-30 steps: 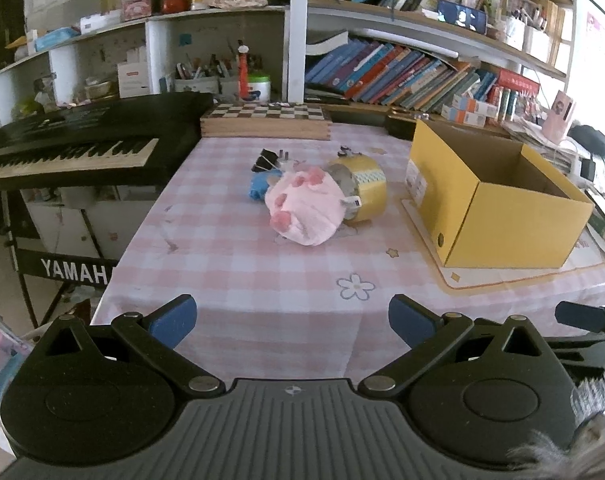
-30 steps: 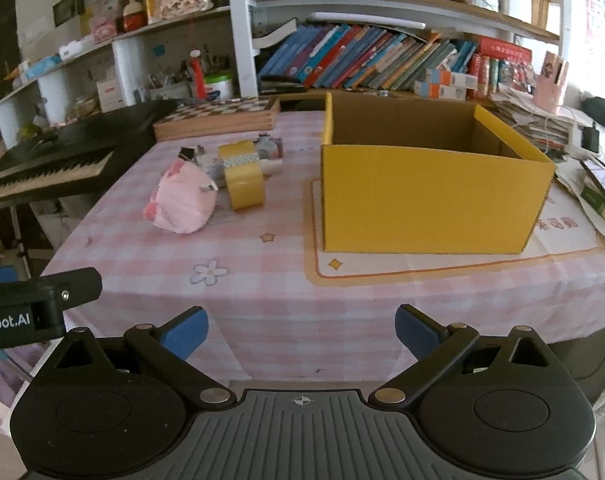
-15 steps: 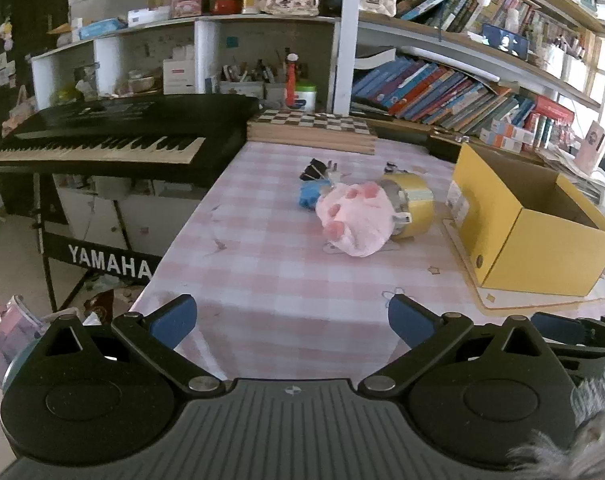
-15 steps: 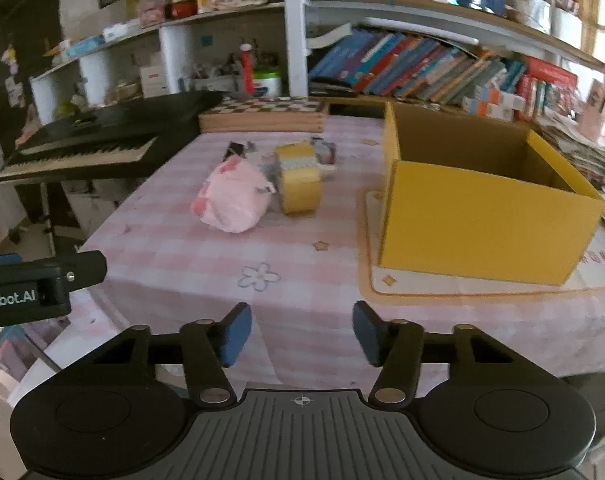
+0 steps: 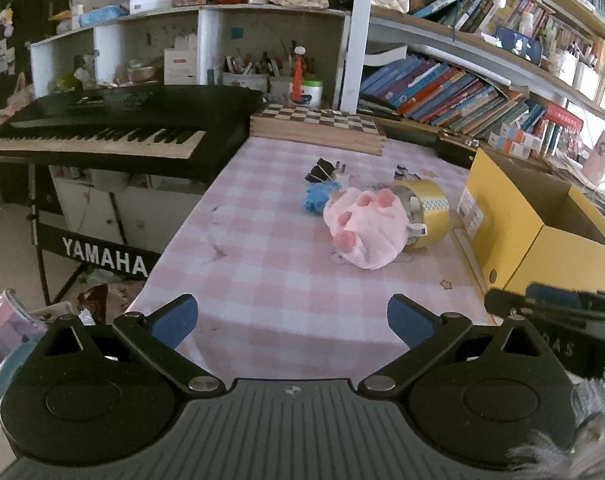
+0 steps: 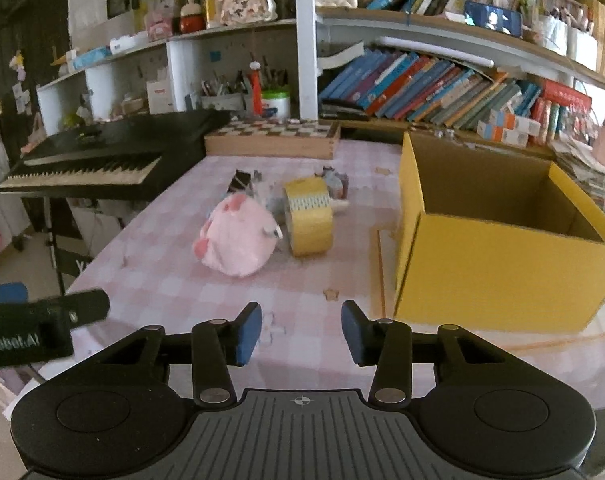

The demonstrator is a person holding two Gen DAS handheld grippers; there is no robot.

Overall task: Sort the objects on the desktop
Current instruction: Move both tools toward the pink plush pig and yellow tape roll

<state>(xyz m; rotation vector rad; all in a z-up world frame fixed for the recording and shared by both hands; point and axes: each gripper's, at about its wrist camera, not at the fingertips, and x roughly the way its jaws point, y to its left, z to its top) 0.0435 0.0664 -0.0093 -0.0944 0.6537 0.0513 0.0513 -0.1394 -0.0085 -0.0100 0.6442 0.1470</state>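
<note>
Plush of pale pink [image 5: 365,230], round and soft with darker pink paw pads on top, lies near the middle of the counter [image 5: 262,256], which wears a pink-and-white checked cloth. In the left wrist view a roll of gold-yellow tape [image 5: 424,210] stands on edge touching the plush's right side, a small blue object [image 5: 316,197] sits just behind the plush on its left, and black binder clips [image 5: 320,170] lie a little farther back. An open yellow cardboard box [image 5: 542,232] stands at the right of the counter. The left hand-held gripper [image 5: 289,318] hovers over the near edge, its blue pads spread wide with nothing between them.

In the right wrist view the plush [image 6: 238,240] shows a smooth rounded back, with the tape roll [image 6: 308,216] just beside it on the right and the yellow box [image 6: 498,264] well apart on the right. The right hand-held gripper [image 6: 301,332] has just been closing; its pads stand close together but apart, with only bare cloth between them.
</note>
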